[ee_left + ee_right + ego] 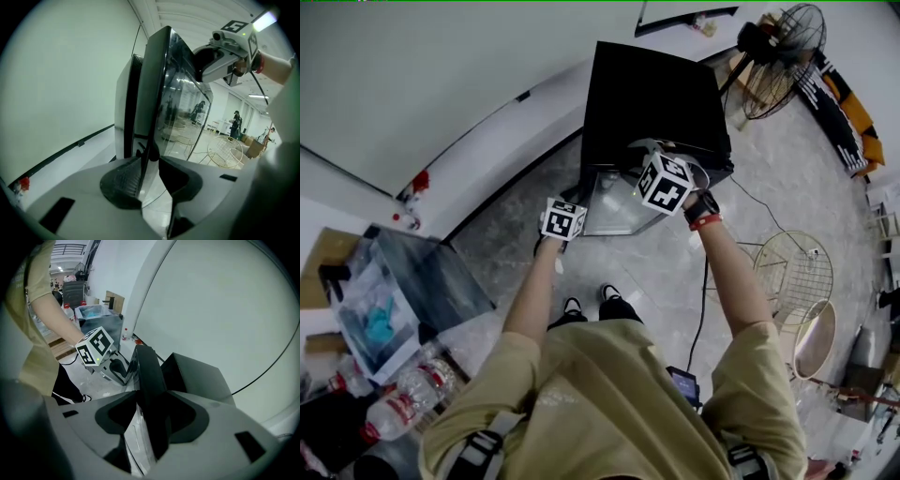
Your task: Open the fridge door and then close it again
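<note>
At the far left of the head view I see a transparent plastic box [403, 291] with something blue inside, and some clear plastic bottles with red labels [398, 398] lying near it. Next comes the left gripper [150, 161]. In its own view its fingers [124, 180] are closed on the thin lower edge of the glass door [173, 108], which passes between them. This dark-framed door belongs to the small black box-shaped fridge [647, 94], which stands on the grey stone floor [516, 216] just beside the white wall. The door stands partly open, swung out from the cabinet toward the person's feet. The right gripper [152, 404] holds the same door higher up, at its top. There the thick black edge of the frame sits between both fingers [187, 416] and they press on it. Further right, a black standing fan [783, 56] and a round wire-frame chair [792, 272] stand well apart from the fridge.
</note>
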